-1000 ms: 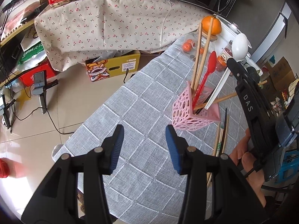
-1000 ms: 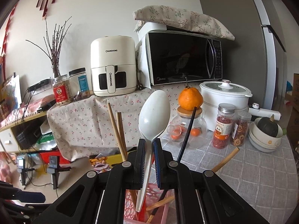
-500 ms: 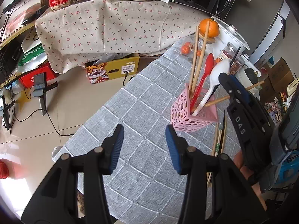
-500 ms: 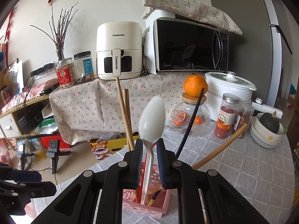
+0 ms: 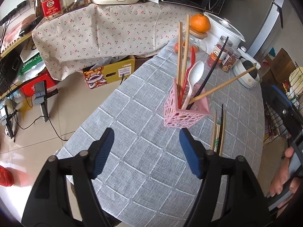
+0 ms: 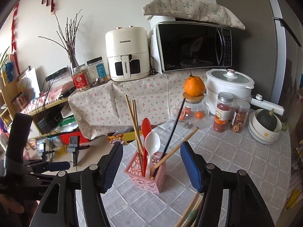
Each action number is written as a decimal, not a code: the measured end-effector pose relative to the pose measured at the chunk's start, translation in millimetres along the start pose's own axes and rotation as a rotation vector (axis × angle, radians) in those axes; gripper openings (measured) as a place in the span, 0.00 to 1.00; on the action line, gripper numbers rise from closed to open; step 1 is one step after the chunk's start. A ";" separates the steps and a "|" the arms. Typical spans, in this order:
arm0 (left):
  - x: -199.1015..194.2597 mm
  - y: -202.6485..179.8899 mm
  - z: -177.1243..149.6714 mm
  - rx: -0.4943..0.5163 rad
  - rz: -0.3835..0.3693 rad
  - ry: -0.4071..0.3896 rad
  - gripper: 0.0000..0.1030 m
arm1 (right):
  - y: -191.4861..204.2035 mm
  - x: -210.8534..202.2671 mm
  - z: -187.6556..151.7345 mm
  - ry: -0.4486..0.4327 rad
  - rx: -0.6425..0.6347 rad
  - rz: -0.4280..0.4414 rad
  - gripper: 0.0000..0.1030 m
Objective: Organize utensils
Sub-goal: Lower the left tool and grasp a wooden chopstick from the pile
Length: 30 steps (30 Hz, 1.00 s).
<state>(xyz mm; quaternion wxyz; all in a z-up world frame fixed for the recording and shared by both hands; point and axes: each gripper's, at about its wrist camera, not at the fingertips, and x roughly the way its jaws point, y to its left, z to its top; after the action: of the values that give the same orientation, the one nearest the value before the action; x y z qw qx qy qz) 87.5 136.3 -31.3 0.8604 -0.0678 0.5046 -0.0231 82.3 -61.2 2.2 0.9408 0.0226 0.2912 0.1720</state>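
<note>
A pink perforated utensil holder [image 5: 184, 111] [image 6: 146, 174] stands on the grey checked tablecloth [image 5: 144, 151]. It holds a white spoon [image 5: 195, 77] [image 6: 152, 147], a red spoon [image 6: 145, 132], wooden chopsticks [image 5: 182, 56] [image 6: 134, 124] and a black chopstick [image 6: 173, 130]. Several loose chopsticks [image 5: 218, 130] [image 6: 189, 214] lie on the cloth beside the holder. My left gripper [image 5: 146, 151] is open and empty, above the cloth before the holder. My right gripper [image 6: 151, 165] is open and empty, drawn back from the holder.
At the table's far end stand a glass jar with an orange [image 6: 195, 87] on top, two spice jars [image 6: 224, 109], a white cooker [image 6: 229, 83] and stacked bowls [image 6: 265, 130]. The table's left edge [image 5: 89, 121] drops to the floor with boxes and cables.
My right gripper has let go of the white spoon, which now stands in the pink holder. It has opened and pulled back. My left gripper has opened wider.
</note>
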 end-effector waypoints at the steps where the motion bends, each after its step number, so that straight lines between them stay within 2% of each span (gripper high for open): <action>1: 1.8 -3.6 -1.3 0.006 -0.007 0.012 0.71 | -7.4 -5.0 -0.7 0.026 0.003 -0.008 0.64; 4: 8.9 -20.4 -7.8 0.037 -0.023 0.050 0.73 | -31.3 -15.6 -5.5 0.118 0.018 -0.049 0.71; 9: 27.2 -54.3 -19.4 0.106 -0.045 0.125 0.73 | -71.4 -19.7 -25.4 0.283 0.062 -0.123 0.73; 13: 41.6 -78.3 -25.5 0.134 -0.054 0.167 0.73 | -104.9 -18.7 -52.5 0.315 0.135 -0.139 0.74; 16: 55.0 -97.0 -28.4 0.159 -0.058 0.191 0.73 | -122.4 -6.0 -59.9 0.429 0.153 -0.195 0.74; 18: 66.9 -111.7 -29.8 0.183 -0.055 0.211 0.73 | -130.4 -6.3 -62.8 0.418 0.170 -0.179 0.74; 24: 106.4 -153.4 -37.1 0.274 -0.010 0.269 0.72 | -149.1 17.2 -84.5 0.534 0.200 -0.164 0.74; 27: 115.9 -163.7 -35.0 0.284 0.000 0.259 0.59 | -158.7 22.2 -94.1 0.569 0.219 -0.163 0.74; 29: 120.9 -164.0 -32.7 0.265 -0.013 0.257 0.44 | -162.9 23.8 -98.6 0.585 0.217 -0.158 0.74; 30: 123.9 -164.7 -31.9 0.255 -0.020 0.258 0.41 | -164.0 25.4 -100.7 0.592 0.213 -0.159 0.74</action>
<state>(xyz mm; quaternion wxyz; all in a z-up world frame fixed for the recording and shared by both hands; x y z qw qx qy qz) 125.1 -43.1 -130.8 0.7898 0.0401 0.6031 -0.1041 96.8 -212.7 -118.5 0.8180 0.0470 0.5696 0.0655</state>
